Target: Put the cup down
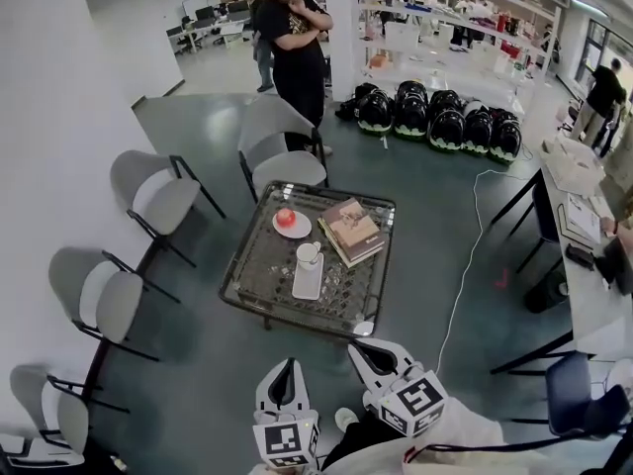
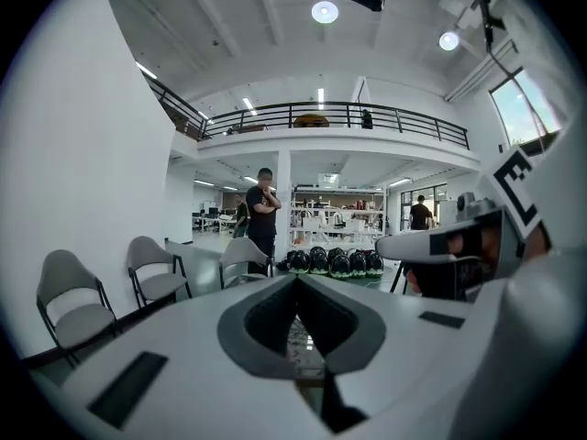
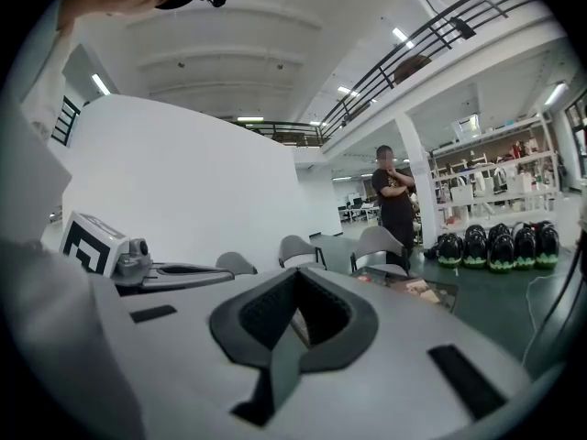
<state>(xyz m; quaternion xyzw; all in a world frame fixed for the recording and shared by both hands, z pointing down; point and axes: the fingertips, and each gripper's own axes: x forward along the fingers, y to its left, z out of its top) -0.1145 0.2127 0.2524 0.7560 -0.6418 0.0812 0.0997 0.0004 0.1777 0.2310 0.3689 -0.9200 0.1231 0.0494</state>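
— Left gripper view: how do the jaws stand?
— The left gripper (image 2: 295, 280) is closed, its tips meet and nothing sits between them.
— And the right?
— The right gripper (image 3: 295, 275) is the same, jaws together and empty (in the head view both hang low, side by side, short of the near edge of the desk (image 1: 262, 265)).
— Where's the cup?
— The cup (image 1: 309, 255) stands upright on the far end of a white tray (image 1: 307, 287), mid-desk, well apart from both grippers.
— What else is on the desk?
— A red fruit (image 1: 285, 217) lies on a plate (image 1: 299, 232) just beyond the cup, to its left, and books (image 1: 352, 231) are stacked to its right.
— And around it?
— Chairs (image 1: 158, 191) line the left and far sides, and a person (image 1: 297, 52) stands behind the far chair.
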